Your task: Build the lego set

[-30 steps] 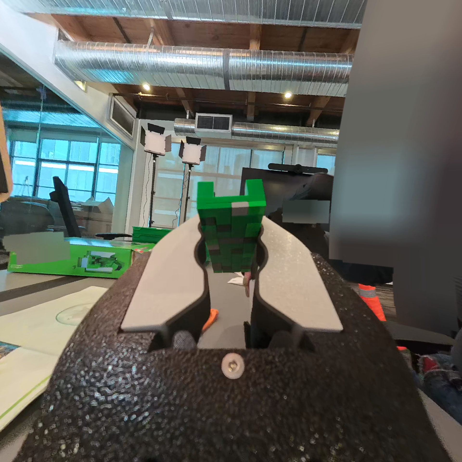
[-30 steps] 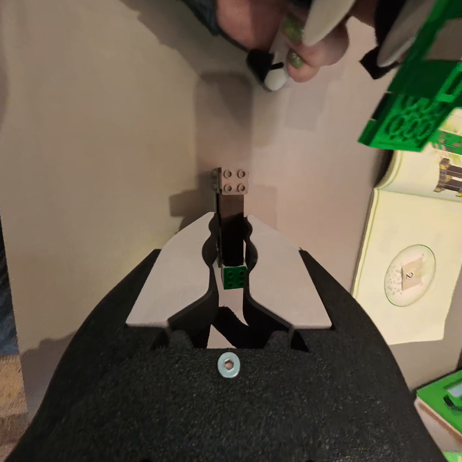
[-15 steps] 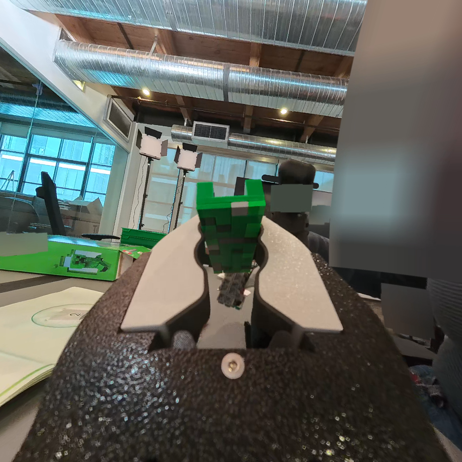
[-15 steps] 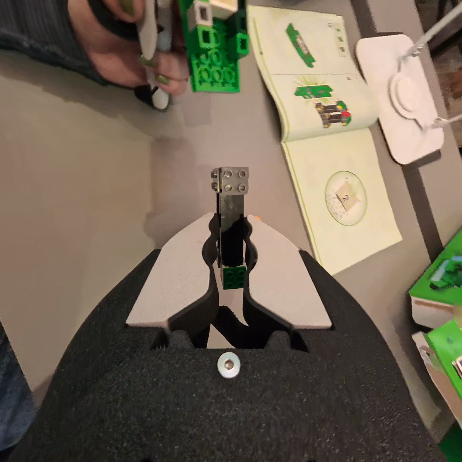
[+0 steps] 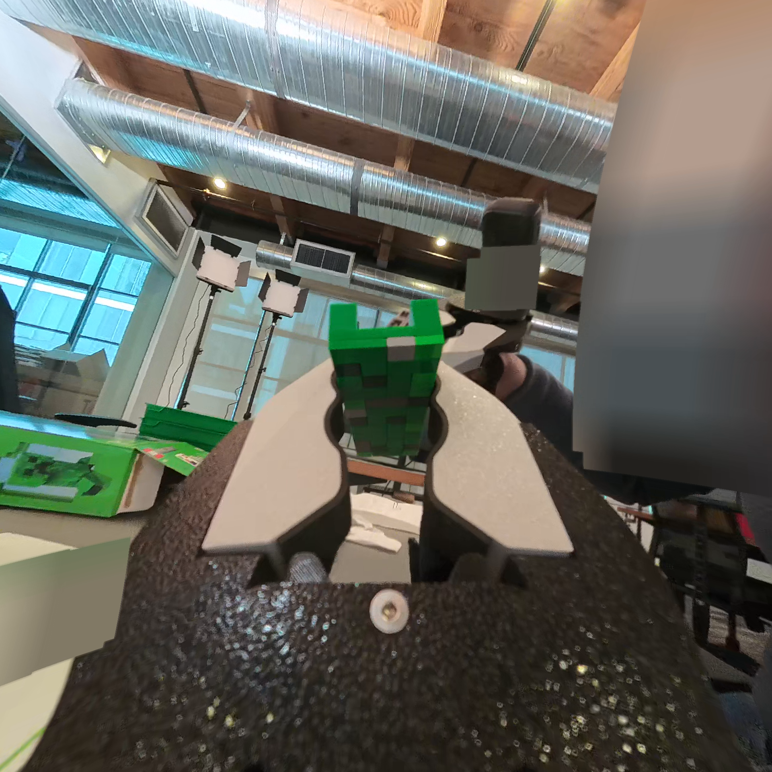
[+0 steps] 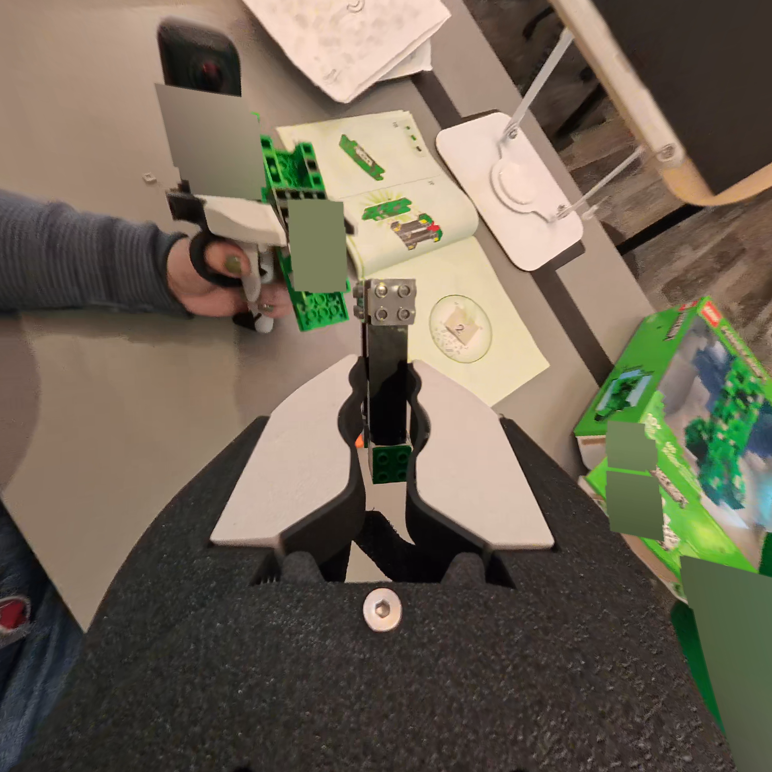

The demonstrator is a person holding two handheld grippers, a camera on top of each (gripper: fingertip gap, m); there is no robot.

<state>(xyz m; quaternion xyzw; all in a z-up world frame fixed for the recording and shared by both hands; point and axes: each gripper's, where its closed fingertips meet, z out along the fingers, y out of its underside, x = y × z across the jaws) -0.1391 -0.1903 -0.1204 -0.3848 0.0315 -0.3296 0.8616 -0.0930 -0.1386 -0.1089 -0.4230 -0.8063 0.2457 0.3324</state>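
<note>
My left gripper (image 5: 386, 401) is shut on a green pixel-patterned lego body (image 5: 386, 376) and holds it up in the air, tilted toward the ceiling. In the right wrist view this same body (image 6: 298, 184) shows at the left, held by the left gripper in a person's hand (image 6: 217, 271). My right gripper (image 6: 384, 401) is shut on a narrow black lego piece (image 6: 386, 376) with a grey studded brick (image 6: 390, 301) at its far end and a dark green brick (image 6: 390, 463) at its near end. It hangs above the grey table (image 6: 125, 397).
An open instruction booklet (image 6: 438, 250) lies on the table beyond the black piece. A white stand base (image 6: 509, 192) sits to its right. Green set boxes (image 6: 689, 438) stand at the right edge, also seen in the left wrist view (image 5: 75, 472). Loose paper sheets (image 6: 355, 37) lie far back.
The left gripper has tilted upward with the green body, now showing more ceiling. The right gripper has swung over the table, bringing the booklet, boxes and the left gripper's hand into view.
</note>
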